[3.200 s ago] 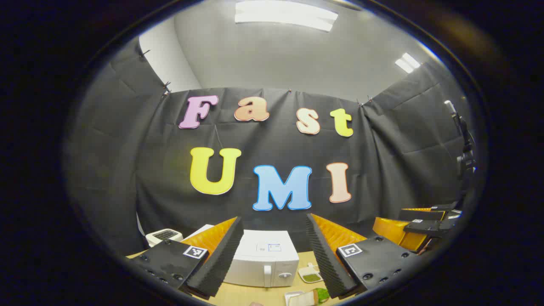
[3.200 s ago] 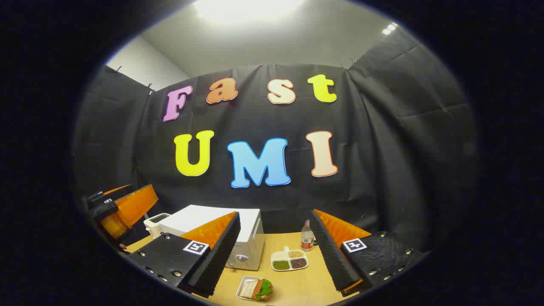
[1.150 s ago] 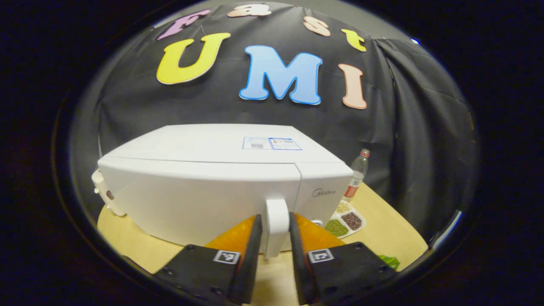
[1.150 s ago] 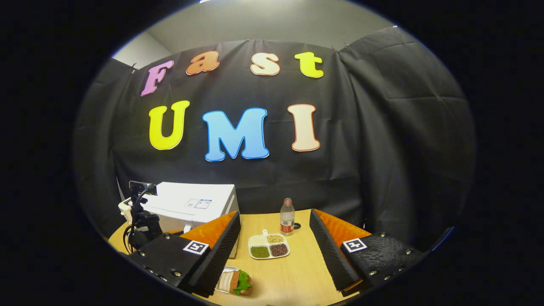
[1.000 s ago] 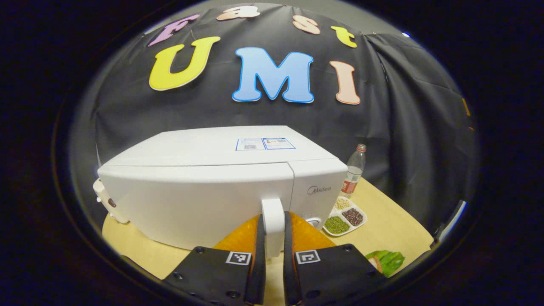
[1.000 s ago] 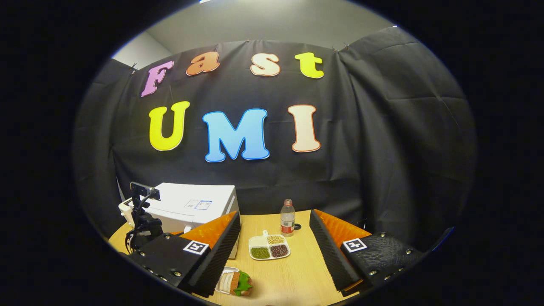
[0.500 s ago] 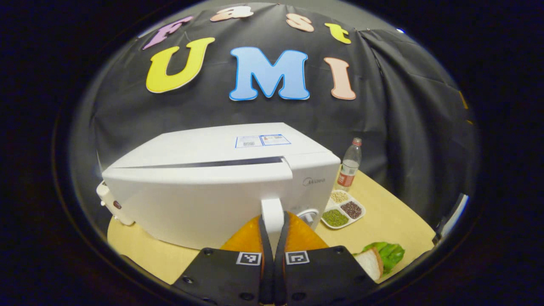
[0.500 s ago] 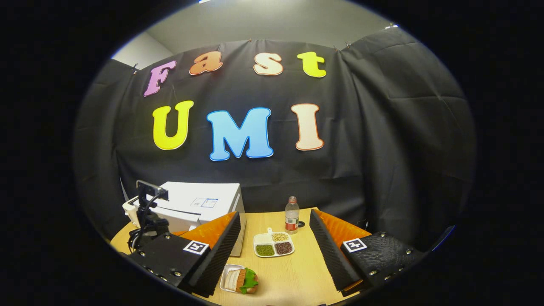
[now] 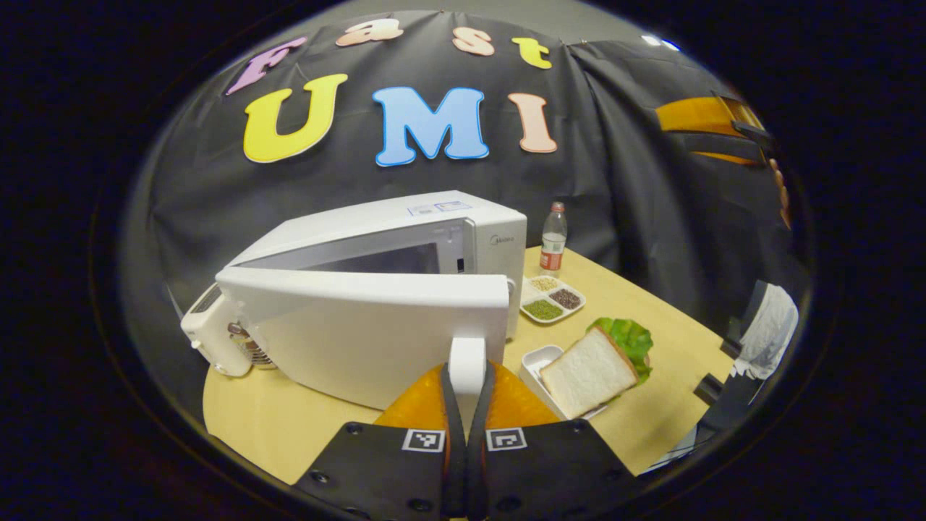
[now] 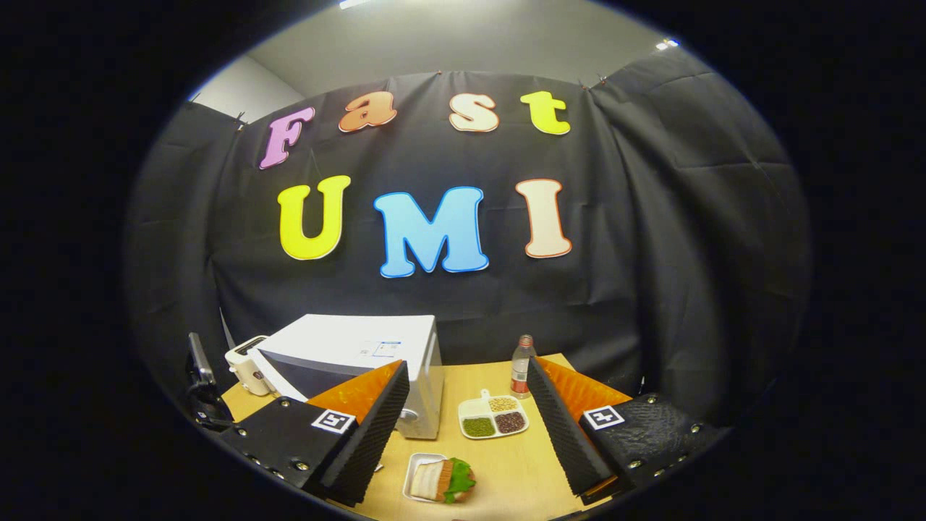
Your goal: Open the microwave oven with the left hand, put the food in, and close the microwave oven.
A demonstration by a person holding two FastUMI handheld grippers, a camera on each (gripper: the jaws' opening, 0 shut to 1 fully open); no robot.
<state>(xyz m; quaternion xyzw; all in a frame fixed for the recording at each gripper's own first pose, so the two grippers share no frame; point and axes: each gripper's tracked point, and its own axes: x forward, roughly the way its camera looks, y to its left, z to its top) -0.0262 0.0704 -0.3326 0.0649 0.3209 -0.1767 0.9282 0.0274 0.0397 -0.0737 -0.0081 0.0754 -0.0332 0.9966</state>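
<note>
The white microwave [image 9: 405, 231] stands on the wooden table with its door [image 9: 362, 325] swung partly out, showing the dark cavity. My left gripper [image 9: 466, 380] is shut on the door's white handle [image 9: 466, 356]. The food is a sandwich [image 9: 589, 369] with lettuce in a small white tray, lying to the right of the door. In the right gripper view the microwave [image 10: 376, 344] sits at the left and the sandwich [image 10: 441, 479] lies low in the middle. My right gripper [image 10: 469, 380] hangs open above the table, holding nothing.
A divided dish of beans [image 9: 551, 298] and a small bottle [image 9: 553, 246] stand right of the microwave. A white toaster [image 9: 217, 329] sits at its left. The right gripper [image 9: 712, 123] hangs high at the far right. The table edge [image 9: 673, 441] runs close by.
My left gripper closed on the handle and pulled the door open; the gap has widened much over the last half second. The right gripper stayed open, drifting slightly.
</note>
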